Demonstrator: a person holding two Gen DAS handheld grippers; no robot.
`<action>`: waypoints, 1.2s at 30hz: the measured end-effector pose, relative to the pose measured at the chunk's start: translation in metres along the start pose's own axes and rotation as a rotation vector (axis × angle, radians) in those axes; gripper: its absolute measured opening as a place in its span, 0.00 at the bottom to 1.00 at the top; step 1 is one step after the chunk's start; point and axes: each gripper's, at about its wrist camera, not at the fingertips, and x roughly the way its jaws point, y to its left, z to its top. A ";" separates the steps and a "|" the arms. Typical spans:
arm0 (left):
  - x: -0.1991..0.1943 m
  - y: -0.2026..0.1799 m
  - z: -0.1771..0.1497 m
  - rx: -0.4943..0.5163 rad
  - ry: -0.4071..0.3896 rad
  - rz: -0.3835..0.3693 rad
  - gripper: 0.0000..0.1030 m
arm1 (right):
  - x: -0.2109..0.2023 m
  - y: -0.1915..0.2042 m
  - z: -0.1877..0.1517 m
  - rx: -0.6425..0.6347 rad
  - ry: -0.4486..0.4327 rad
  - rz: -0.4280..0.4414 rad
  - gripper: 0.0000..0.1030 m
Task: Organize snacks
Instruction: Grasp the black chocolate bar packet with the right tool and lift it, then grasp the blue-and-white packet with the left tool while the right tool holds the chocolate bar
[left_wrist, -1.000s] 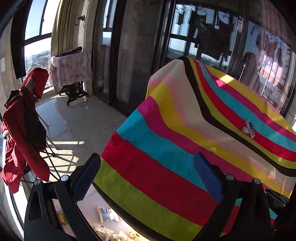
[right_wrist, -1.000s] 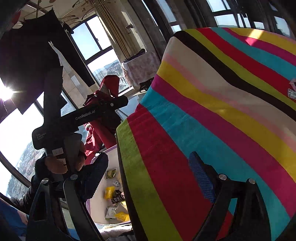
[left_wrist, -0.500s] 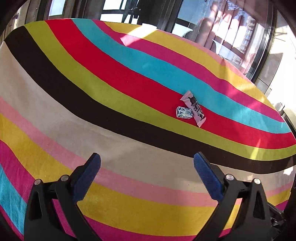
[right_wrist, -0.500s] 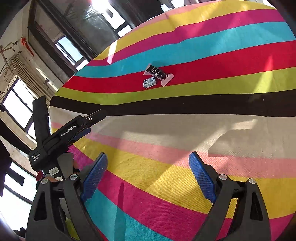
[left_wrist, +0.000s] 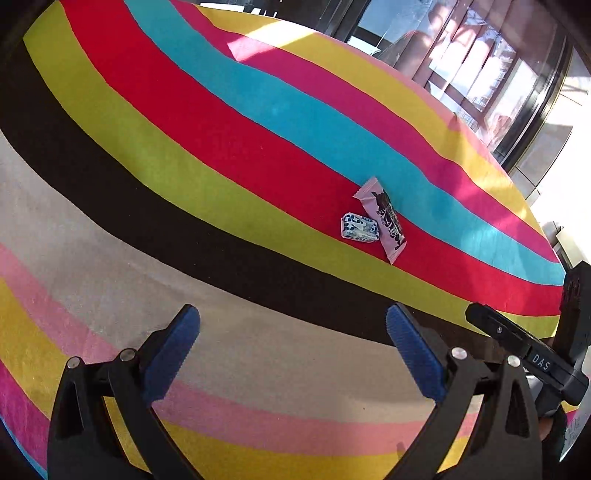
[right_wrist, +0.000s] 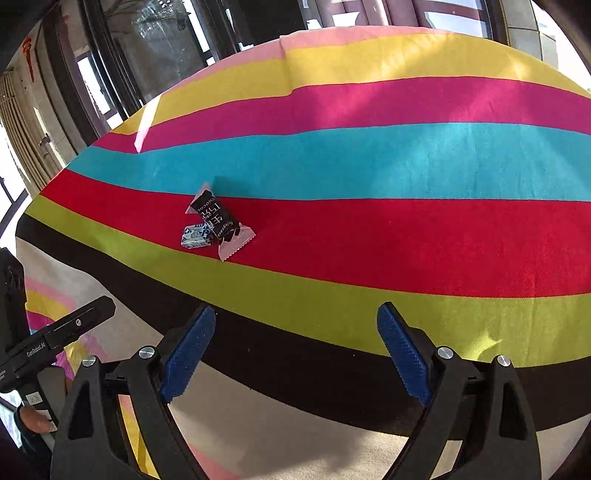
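Two snacks lie touching on the red stripe of a striped tablecloth (left_wrist: 221, 155). One is a pink wrapper with a black print (left_wrist: 384, 218), also in the right wrist view (right_wrist: 219, 221). The other is a small blue-and-white packet (left_wrist: 360, 227), seen in the right wrist view (right_wrist: 196, 236) as well. My left gripper (left_wrist: 291, 339) is open and empty, over the beige stripe, short of the snacks. My right gripper (right_wrist: 295, 339) is open and empty, over the black stripe, with the snacks ahead and to its left.
The striped cloth (right_wrist: 406, 240) covers the whole table. Dark window frames (left_wrist: 517, 92) and glass doors (right_wrist: 166, 48) stand beyond the far edge. The other gripper's body shows at the right edge of the left view (left_wrist: 535, 354) and the left edge of the right view (right_wrist: 48, 339).
Both grippers have swung from the table's side edge and the room onto the tabletop, then moved closer to the two snacks. Both stay open.
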 end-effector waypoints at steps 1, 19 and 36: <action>0.000 0.000 0.000 -0.004 -0.002 -0.004 0.98 | 0.004 0.002 0.006 -0.011 -0.017 -0.006 0.85; 0.001 -0.002 -0.001 -0.003 -0.004 0.006 0.98 | 0.084 0.077 0.051 -0.340 0.074 -0.107 0.62; 0.002 -0.003 -0.001 0.002 -0.004 0.005 0.98 | -0.015 0.051 0.006 -0.250 0.054 -0.056 0.19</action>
